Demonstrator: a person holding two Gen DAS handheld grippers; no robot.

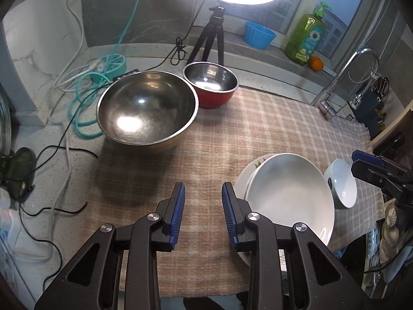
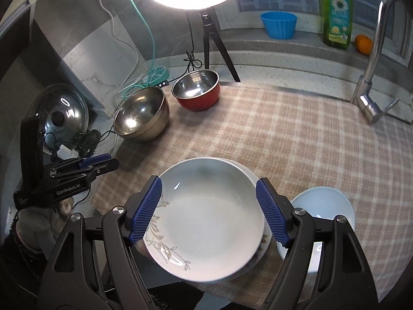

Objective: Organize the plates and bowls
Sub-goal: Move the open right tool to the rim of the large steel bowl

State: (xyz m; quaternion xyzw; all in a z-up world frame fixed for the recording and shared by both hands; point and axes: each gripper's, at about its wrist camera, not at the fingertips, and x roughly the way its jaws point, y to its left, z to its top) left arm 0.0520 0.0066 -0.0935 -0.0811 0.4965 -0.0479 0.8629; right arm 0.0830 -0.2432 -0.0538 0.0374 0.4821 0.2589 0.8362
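A white plate (image 2: 209,217) lies on top of another plate (image 2: 264,245) on the checked cloth (image 2: 296,139), near its front edge. My right gripper (image 2: 209,209) is open, its blue pads on either side of the top plate, above it. A small white bowl (image 2: 322,206) sits just right of the plates. A large steel bowl (image 1: 147,107) and a red bowl with a steel inside (image 1: 210,84) stand at the back left. My left gripper (image 1: 203,214) is open and empty over the cloth, left of the plates (image 1: 289,196).
A ring light on a tripod (image 1: 209,38) stands behind the bowls. Cables and a teal power strip (image 1: 113,63) lie at the left. A faucet (image 2: 371,77) is at the right. A blue cup (image 2: 278,24), soap bottle (image 2: 335,10) and orange (image 2: 363,44) sit on the sill. A pot lid (image 2: 62,113) leans far left.
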